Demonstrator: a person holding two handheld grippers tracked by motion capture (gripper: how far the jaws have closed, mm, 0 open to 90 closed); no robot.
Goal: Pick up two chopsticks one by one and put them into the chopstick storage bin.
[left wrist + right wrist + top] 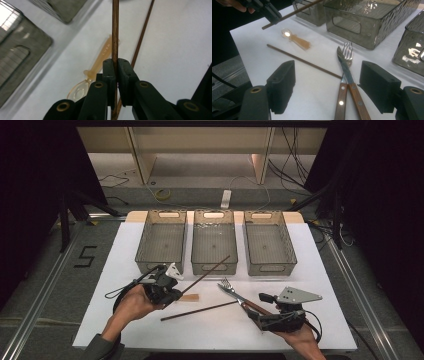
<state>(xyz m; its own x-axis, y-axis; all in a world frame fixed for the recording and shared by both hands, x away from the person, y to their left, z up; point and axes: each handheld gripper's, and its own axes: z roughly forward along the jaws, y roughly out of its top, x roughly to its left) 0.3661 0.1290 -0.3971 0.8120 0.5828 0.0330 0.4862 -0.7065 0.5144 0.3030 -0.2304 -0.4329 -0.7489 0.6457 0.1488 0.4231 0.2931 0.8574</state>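
The lifted chopstick point(207, 272) is pinched near its lower end by the left gripper point(167, 287), jaws pressed tight on it as the left gripper view shows. It is clear of the white table point(120, 320), slanting up with its far tip over the front wall of the middle bin point(214, 241).

Progress: all three bins look empty, so sorting seems barely begun. First item is in the air, not yet dropped. Left on the table:
- second chopstick point(199, 311), lying flat between the two hands
- small amber spoon point(296, 39), just beside and partly under the left gripper
- fork point(229, 285) and wood-handled knife point(239, 299), overlapping, handles toward the right gripper point(267, 307)

Right gripper jaws are spread wide, nothing between the pads; they straddle the knife and fork handles point(348, 98) in the right gripper view without touching.

Room: the left bin point(161, 240), the middle bin and the right bin point(268, 241) sit in a row at the far side, narrow gaps between them. Open white surface lies on both flanks and in front. The long stick likely needs lowering lengthwise to clear the bin's end walls. Both hands work near the near table edge, well apart from each other.
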